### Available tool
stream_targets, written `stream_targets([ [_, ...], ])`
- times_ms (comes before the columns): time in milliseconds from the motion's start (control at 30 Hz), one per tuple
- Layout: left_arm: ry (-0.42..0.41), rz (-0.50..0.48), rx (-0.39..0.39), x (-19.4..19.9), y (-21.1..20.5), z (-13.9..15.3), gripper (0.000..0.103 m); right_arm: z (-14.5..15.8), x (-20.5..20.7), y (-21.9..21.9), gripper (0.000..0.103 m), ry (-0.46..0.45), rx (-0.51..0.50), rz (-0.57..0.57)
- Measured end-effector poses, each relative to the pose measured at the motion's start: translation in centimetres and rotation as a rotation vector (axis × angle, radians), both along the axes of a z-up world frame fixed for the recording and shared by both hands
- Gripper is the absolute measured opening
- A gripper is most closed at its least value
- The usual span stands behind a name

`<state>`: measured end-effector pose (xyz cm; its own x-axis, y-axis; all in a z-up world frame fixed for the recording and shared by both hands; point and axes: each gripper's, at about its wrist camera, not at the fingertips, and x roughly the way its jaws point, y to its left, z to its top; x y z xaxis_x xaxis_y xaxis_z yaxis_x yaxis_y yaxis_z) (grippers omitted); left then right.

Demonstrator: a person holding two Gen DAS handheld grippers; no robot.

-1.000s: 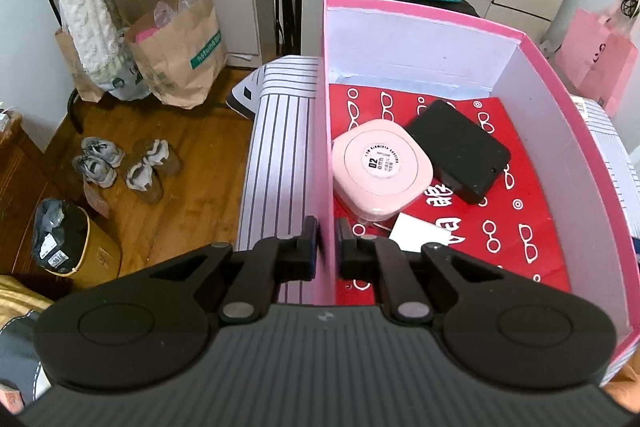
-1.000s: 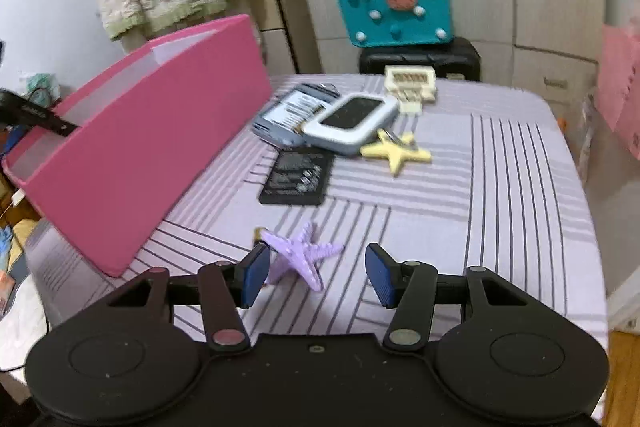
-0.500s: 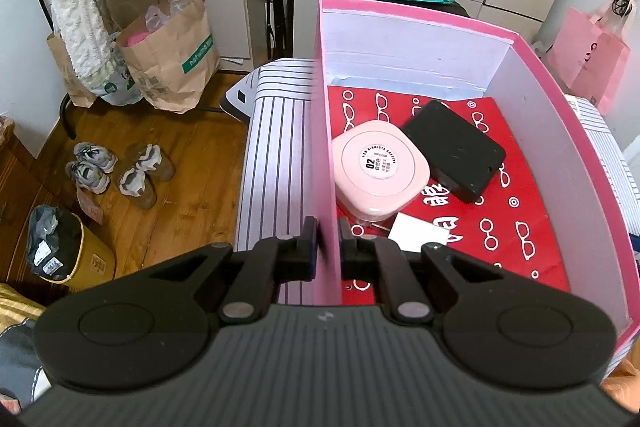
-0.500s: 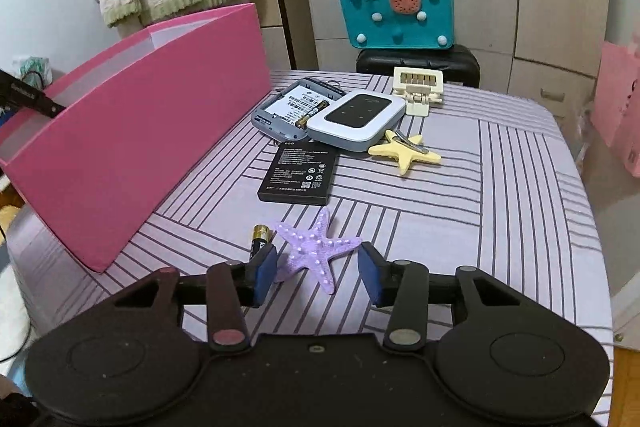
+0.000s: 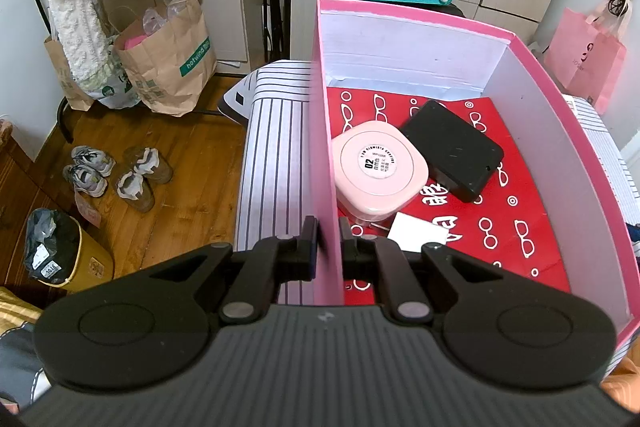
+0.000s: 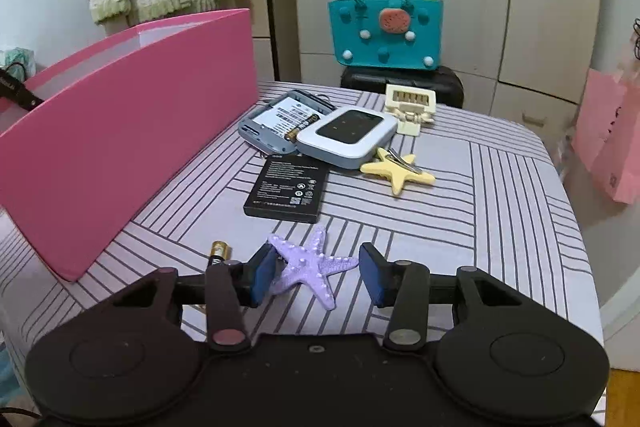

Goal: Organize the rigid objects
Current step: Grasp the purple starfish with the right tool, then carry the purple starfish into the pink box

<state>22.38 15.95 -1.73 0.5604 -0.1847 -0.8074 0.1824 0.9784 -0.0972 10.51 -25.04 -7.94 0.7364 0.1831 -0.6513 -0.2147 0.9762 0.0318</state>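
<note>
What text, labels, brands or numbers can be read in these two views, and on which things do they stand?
"02": round label on the pink compact case; the ring of small print around it is too small to read.
"hotwind": teal strip on the brown paper bag.
"3018": tag on the black bag in the yellow bin, roughly.
Black battery pack: print too small.
Router back label: unreadable.

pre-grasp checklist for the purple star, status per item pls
1. Left gripper shut on box wall: ok.
2. Purple star between right gripper fingers: ok.
3. Both pads on the star: not ok, the jaws have just been closing, right pad still clear.
4. Battery outside the jaws: ok.
5. Free floor in box: ok, red liner bare beside pink case.
</note>
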Motion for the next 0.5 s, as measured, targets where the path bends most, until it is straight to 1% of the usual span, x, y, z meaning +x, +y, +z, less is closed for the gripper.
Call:
stream_targets([
  [100, 0.0, 0.001, 0.0, 0.0, 0.0, 0.0, 0.008, 0.0, -0.1, 0.1, 0.05, -0.016, -0.003, -0.019],
  [233, -0.001, 0.0, 0.001, 0.0, 0.0, 0.0, 0.008, 0.8, -0.3, 0.0, 0.049, -0.037, 0.001, -0.022],
  [333, -0.001, 0.001, -0.001, 0.0, 0.0, 0.0, 0.008, 1.1, -0.2, 0.1, 0.049, -0.035, -0.015, -0.02],
  [500, -0.001, 0.0, 0.001, 0.0, 0.0, 0.0, 0.008, 1.4, -0.3, 0.0, 0.049, -0.037, 0.006, -0.025],
])
